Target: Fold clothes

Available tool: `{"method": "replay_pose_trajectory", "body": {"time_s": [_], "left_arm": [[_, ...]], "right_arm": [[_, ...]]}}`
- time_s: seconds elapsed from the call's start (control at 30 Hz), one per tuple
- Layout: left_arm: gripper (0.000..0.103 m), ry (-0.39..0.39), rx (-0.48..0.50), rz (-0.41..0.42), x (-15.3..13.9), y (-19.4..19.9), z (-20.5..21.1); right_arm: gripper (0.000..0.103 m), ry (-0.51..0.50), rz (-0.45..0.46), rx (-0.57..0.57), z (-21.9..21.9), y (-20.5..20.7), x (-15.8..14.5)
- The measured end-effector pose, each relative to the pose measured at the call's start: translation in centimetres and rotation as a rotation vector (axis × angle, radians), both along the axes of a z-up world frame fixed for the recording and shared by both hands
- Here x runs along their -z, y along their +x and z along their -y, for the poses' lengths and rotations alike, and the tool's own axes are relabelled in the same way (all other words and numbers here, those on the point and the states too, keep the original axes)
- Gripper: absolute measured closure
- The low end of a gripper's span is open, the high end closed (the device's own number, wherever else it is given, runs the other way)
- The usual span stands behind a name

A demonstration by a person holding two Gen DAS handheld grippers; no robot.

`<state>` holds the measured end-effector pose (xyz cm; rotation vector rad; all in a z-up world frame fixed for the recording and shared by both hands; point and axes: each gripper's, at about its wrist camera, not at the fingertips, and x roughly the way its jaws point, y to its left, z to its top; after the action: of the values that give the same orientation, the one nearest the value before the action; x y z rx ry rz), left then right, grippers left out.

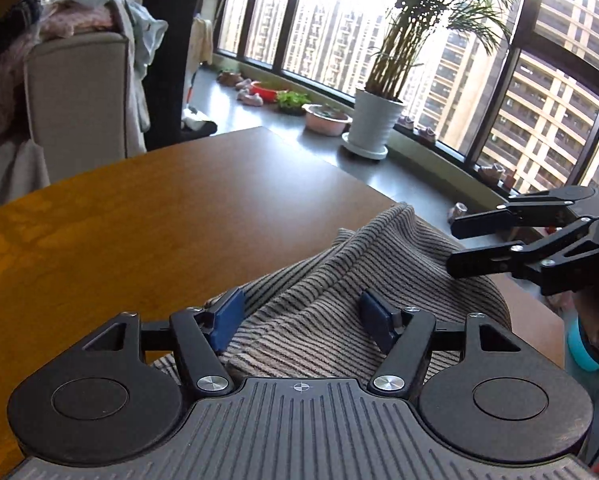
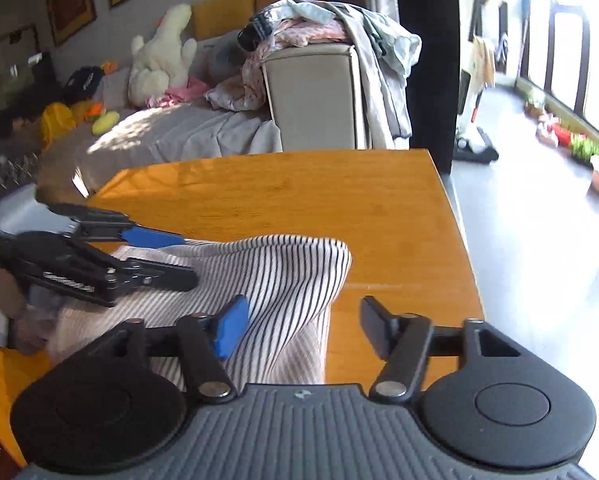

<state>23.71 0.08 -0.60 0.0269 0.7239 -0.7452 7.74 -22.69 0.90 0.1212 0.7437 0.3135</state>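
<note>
1. Wood, orange-brown: table (image 2: 299, 200), its far half bare. In the right wrist view the right edge and far corner drop to open grey floor; in the left wrist view the far edge borders the floor before the window.
2. Beige upholstered sofa arm (image 1: 77, 92) beyond the table's far edge, heaped with loose clothes (image 2: 319, 20).
3. Striped knit garment (image 1: 331, 280), brown-grey with dark lines, bunched on the near part of the table – one fold reaches the right edge in the left wrist view; in the right wrist view its raised fold (image 2: 283, 272) stands short of that edge, with bare wood to the right.
4. Left gripper (image 1: 303, 316): blue pads spread wide, garment lying between and beneath them, nothing pinched.
5. Right gripper (image 2: 303, 324): fingers spread; the left blue pad sits against the striped cloth, the right one over bare wood.
6. Left view only – potted palm (image 1: 375, 124) and high-rise windows.
7. Right view only – white plush toy (image 2: 161, 56) on bedding and framed pictures.
</note>
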Motion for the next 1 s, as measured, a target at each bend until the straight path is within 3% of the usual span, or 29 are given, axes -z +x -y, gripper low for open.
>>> {"method": "replay_pose_trajectory", "body": {"time_s": [0.23, 0.33, 0.57, 0.87, 1.0], "left_arm": [[0.027, -0.03, -0.036, 0.009, 0.3, -0.3, -0.3], [0.027, -0.04, -0.049, 0.006, 0.3, -0.6, -0.7], [0.022, -0.034, -0.14, -0.014, 0.2, -1.8, -2.7], [0.01, -0.136, -0.161, -0.103, -0.2, -2.5, -4.6], [0.009, -0.184, -0.155, -0.082, -1.4, -3.2, -5.4]], "right_arm": [[0.026, 0.308, -0.226, 0.073, 1.8, -4.6, 3.7], [0.027, 0.362, -0.273, 0.084, 0.7, -3.9, 5.3], [0.028, 0.291, -0.206, 0.092, -0.9, 0.8, 4.5], [0.028, 0.189, -0.097, 0.205, -1.2, 7.7, 4.0], [0.028, 0.133, -0.053, 0.214, -1.8, 9.5, 4.0]]}}
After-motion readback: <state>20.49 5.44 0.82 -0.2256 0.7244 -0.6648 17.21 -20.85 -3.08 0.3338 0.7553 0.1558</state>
